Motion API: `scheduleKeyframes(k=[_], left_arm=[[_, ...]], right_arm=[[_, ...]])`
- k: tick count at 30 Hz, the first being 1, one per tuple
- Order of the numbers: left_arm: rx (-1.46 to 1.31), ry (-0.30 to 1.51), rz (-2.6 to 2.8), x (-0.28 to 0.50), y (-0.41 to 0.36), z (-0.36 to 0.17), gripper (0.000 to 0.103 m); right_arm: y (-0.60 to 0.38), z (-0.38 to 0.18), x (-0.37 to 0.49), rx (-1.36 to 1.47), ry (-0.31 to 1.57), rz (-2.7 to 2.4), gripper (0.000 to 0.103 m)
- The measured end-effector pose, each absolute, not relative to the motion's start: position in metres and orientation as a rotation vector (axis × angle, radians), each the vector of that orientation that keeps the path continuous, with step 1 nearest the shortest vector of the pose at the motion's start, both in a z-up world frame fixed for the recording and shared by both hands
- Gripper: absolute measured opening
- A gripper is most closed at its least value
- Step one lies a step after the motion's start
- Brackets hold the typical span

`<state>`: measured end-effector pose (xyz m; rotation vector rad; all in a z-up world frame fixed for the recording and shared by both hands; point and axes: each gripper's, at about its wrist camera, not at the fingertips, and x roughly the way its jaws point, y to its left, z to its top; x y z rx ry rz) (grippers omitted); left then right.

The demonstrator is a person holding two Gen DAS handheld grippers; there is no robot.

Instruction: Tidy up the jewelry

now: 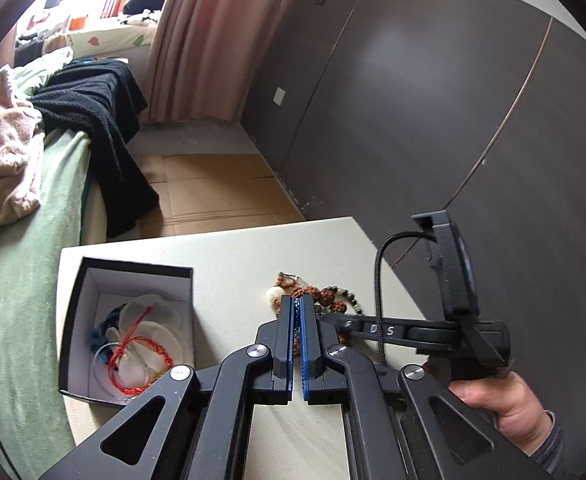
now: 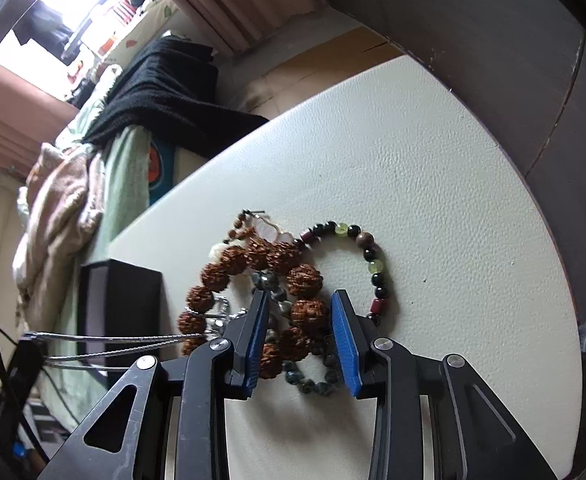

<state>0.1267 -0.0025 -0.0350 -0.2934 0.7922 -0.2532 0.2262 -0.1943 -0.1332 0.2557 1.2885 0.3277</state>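
A pile of bracelets lies on the white table: a brown rudraksha bead bracelet [image 2: 293,276], a multicolour bead bracelet [image 2: 373,256], a dark green bead bracelet [image 2: 313,384] and a silver piece [image 2: 217,316]. My right gripper [image 2: 301,300] is open, its jaws on either side of the brown beads. My left gripper [image 1: 296,304] is shut at the near edge of the pile [image 1: 317,294]; a thin chain seems to run between its pads. A black open box [image 1: 133,332] at the left holds a red cord bracelet [image 1: 133,356] and clear pieces.
The right gripper's body [image 1: 453,312] and the hand holding it [image 1: 509,412] sit to the right of the pile. A bed with green cover [image 1: 21,280] borders the table's left side. A dark wall panel [image 1: 453,120] stands behind the table [image 2: 433,200].
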Motion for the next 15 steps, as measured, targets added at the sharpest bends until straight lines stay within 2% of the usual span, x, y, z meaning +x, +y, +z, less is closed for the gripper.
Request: scheduleKeyframes(k=[2, 15], left_arm=[[-0.285, 0.807, -0.233, 0.127, 0.001, -0.039, 0.002], [-0.246, 0.862, -0.16, 0.131, 0.016, -0.057, 0.002]], right_arm=[[-0.192, -0.13, 0.225, 0.214, 1.266, 0.319, 0.021], [-0.232, -0.076, 0.217, 0.315, 1.085, 0.312, 0.021]])
